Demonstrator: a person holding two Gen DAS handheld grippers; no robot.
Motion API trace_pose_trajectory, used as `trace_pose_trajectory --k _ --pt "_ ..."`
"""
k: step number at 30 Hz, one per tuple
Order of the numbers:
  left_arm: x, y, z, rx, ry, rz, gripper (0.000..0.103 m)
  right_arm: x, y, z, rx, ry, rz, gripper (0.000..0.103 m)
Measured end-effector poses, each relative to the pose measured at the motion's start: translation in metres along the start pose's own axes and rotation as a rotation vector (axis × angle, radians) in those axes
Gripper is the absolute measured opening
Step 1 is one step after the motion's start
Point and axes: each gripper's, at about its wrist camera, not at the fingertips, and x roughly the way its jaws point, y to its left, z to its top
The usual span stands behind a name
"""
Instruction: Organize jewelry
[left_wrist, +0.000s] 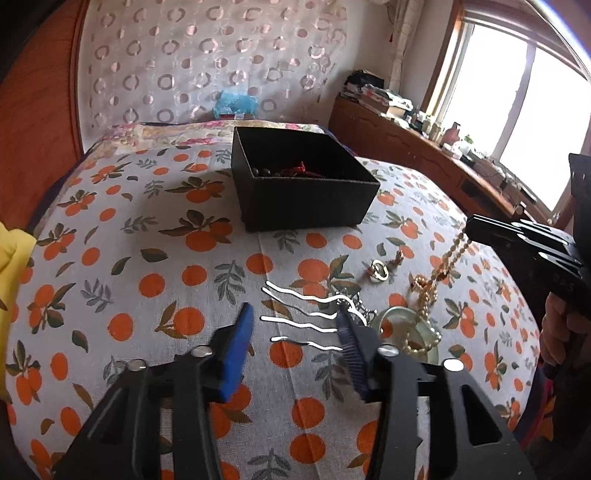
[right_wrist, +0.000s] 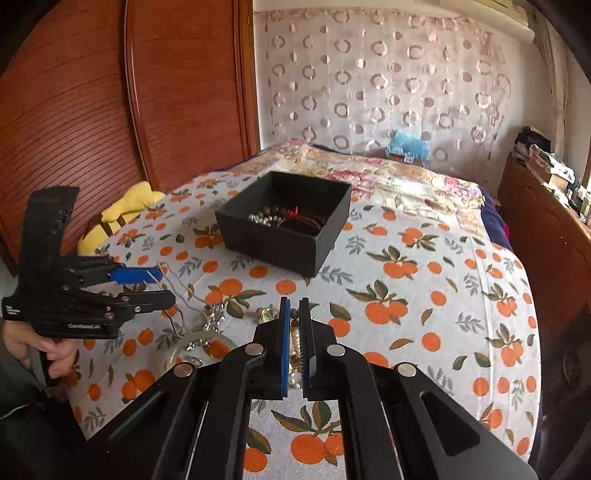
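The left gripper (left_wrist: 295, 325) hovers with jaws wide apart over wavy hairpins (left_wrist: 303, 321) on the bed (left_wrist: 110, 258); the right gripper (right_wrist: 294, 314) pinches a pearl necklace (left_wrist: 430, 291), short of the black box (right_wrist: 284, 225).

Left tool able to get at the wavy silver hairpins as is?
Probably yes. The left tool is open right over the hairpins on the bedspread; nothing covers them, though the green bangle crowds the right finger.
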Motion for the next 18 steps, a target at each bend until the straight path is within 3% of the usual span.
trace_pose_trajectory --k 2,5,10,18 --pt "-0.002 0.0 0.001 -0.01 -0.009 -0.012 0.021 -0.004 0.0 0.002 -0.005 -0.008 -0.004 0.005" --pt "-0.009 -0.001 0.004 -0.021 -0.042 -0.043 0.009 -0.006 -0.002 0.004 -0.007 -0.012 -0.01 0.005" --pt "-0.024 -0.014 0.01 0.006 -0.098 -0.076 0.001 -0.009 -0.003 0.007 -0.007 -0.02 -0.019 0.005" --pt "-0.045 -0.037 0.023 0.097 -0.183 -0.023 0.001 -0.025 -0.003 0.024 -0.025 -0.069 -0.03 0.005"
